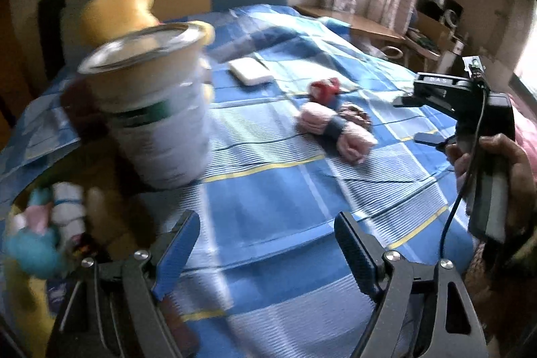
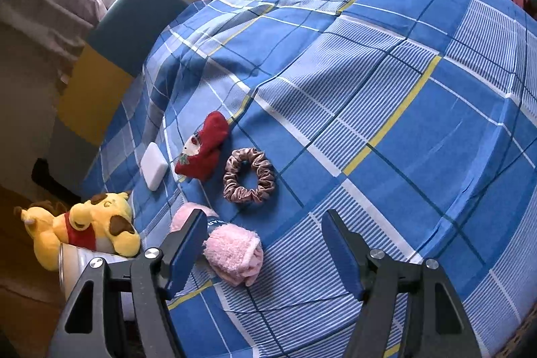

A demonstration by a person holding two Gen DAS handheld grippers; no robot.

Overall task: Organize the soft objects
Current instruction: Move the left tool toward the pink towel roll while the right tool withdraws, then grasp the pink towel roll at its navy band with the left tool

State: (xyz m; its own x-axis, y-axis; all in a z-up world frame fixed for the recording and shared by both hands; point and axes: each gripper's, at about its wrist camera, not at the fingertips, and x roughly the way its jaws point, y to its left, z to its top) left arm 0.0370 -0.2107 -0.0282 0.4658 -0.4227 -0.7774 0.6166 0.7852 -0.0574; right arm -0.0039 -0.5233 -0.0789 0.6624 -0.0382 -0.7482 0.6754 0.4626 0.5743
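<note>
The left tongs [image 1: 265, 244] tilt down over the blue checked bedspread [image 1: 268, 190], jaws wide, with only cloth between them. Ahead of them to the left stands a pale cup [image 1: 161, 109], blurred, and behind it a yellow plush bear [image 1: 124, 5]. Just left of the left jaw a heap of small soft things [image 1: 43, 230] lies in blur; what they are I cannot tell. Ahead to the right, well apart from the jaws, lie a pink roll [image 1: 332, 130] with a dark band, a brownish scrunchie [image 1: 355, 118] touching it, and beyond them a red sock [image 1: 325, 89]. A white pad [image 1: 250, 71] lies further off. At the right edge a hand [image 1: 496, 170] grips the handle of the other tool, which points toward the pink roll.

The right tongs [image 2: 265, 247] also slope down at the bedspread [image 2: 402, 123], jaws fairly wide and holding nothing. The pink roll [image 2: 235, 254] sits just beside the left jaw, partly hidden behind it and not pressed by either pad. Ahead of the gap lies the scrunchie [image 2: 250, 175], flat as a ring, with the red sock [image 2: 204, 146] just beyond it to the left and the white pad [image 2: 153, 166] left of that. The bear [image 2: 84, 227] lies on its side far to the left, resting on the cup's rim [image 2: 67, 260].
</note>
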